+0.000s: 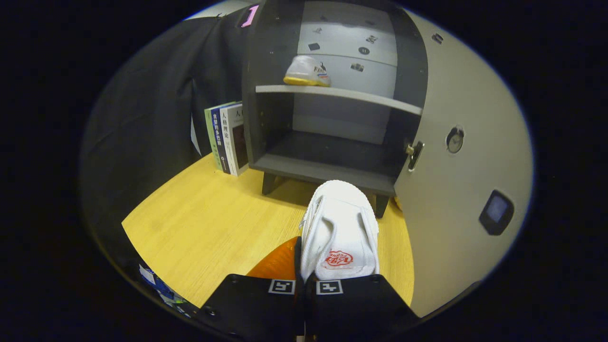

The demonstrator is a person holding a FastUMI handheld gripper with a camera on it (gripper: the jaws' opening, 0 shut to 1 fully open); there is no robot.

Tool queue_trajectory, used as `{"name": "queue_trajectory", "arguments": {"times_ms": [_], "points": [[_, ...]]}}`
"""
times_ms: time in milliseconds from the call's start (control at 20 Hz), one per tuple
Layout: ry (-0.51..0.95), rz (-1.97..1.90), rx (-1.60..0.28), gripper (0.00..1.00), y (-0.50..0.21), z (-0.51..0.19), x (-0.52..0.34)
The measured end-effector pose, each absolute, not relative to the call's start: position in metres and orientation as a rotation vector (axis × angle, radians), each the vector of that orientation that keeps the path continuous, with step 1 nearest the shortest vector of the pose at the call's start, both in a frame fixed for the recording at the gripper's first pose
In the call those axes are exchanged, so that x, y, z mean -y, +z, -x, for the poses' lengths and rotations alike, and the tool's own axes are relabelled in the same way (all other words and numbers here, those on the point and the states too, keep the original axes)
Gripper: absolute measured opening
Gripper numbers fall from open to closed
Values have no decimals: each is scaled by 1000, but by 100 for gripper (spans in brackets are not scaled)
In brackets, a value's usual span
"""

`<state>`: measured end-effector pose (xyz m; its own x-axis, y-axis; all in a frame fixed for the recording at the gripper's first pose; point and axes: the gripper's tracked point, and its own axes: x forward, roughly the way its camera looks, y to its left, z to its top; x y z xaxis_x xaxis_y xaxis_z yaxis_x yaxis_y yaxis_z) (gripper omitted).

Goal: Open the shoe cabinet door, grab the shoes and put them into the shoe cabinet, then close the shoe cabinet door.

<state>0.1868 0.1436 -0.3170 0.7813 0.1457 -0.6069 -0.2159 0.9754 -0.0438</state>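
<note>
Gripper view: a white canvas shoe [340, 232] is pinched at its side wall by the closed gripper [304, 280], just before the open shoe cabinet [332, 114]. The placing step is judged underway; an advance onto the lower shelf [327, 164] is called for. A second shoe [308, 71] occupies the upper shelf. Books [228, 137] stand beside the cabinet on the wooden tabletop [209, 228].

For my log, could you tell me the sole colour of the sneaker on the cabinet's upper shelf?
Yellow, under a white upper: the sneaker shows best in the gripper view.
</note>
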Motion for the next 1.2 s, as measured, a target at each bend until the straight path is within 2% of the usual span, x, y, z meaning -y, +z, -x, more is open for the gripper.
{"name": "queue_trajectory", "arguments": {"times_ms": [350,600,1200], "points": [[187,53,-509,2,-207,-200,-146],[186,88,-411,2,-145,-236,-145],[95,103,-256,2,-43,-404,-121]]}}
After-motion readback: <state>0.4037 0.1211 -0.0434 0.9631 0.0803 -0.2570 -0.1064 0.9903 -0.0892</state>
